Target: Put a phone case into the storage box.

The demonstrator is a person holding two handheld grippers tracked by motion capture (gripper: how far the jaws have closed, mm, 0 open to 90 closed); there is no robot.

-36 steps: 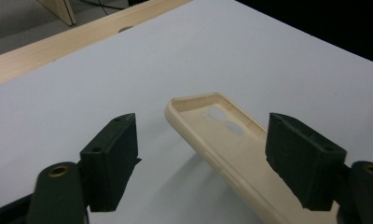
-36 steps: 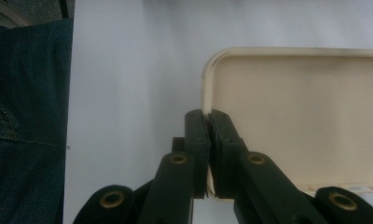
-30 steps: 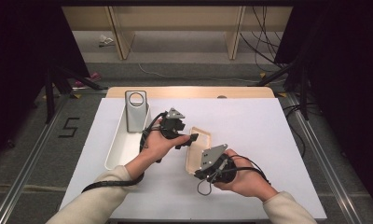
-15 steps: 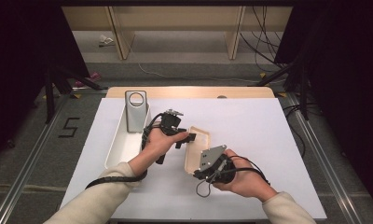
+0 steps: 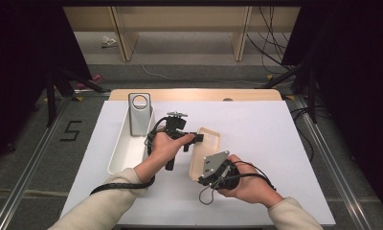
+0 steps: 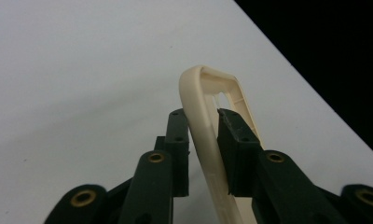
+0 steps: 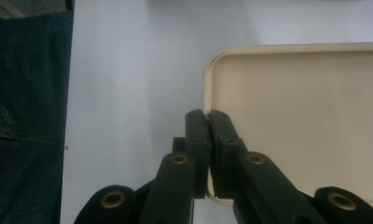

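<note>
A cream plastic tray (image 5: 206, 149) with rounded corners is held tilted over the white table between both grippers. My left gripper (image 5: 198, 138) reaches in from the left, and its jaws have just been closing. In the left gripper view the tray's rim (image 6: 199, 107) sits between the pads (image 6: 177, 140), which press on it from both sides. My right gripper (image 5: 201, 176) is shut on the tray's near edge. In the right gripper view its jaws (image 7: 208, 119) pinch the rim beside a corner of the tray (image 7: 306, 116).
A long white bin (image 5: 120, 160) lies on the table's left side, with a grey upright block (image 5: 139, 115) that has a round hole standing at its far end. The white tabletop (image 5: 275, 143) stretches to the right. A person's denim-clad leg (image 7: 26, 116) is below the table edge.
The left gripper's jaws have closed from wide apart onto the tray's rim. The right gripper and the tray have stayed where they were.
</note>
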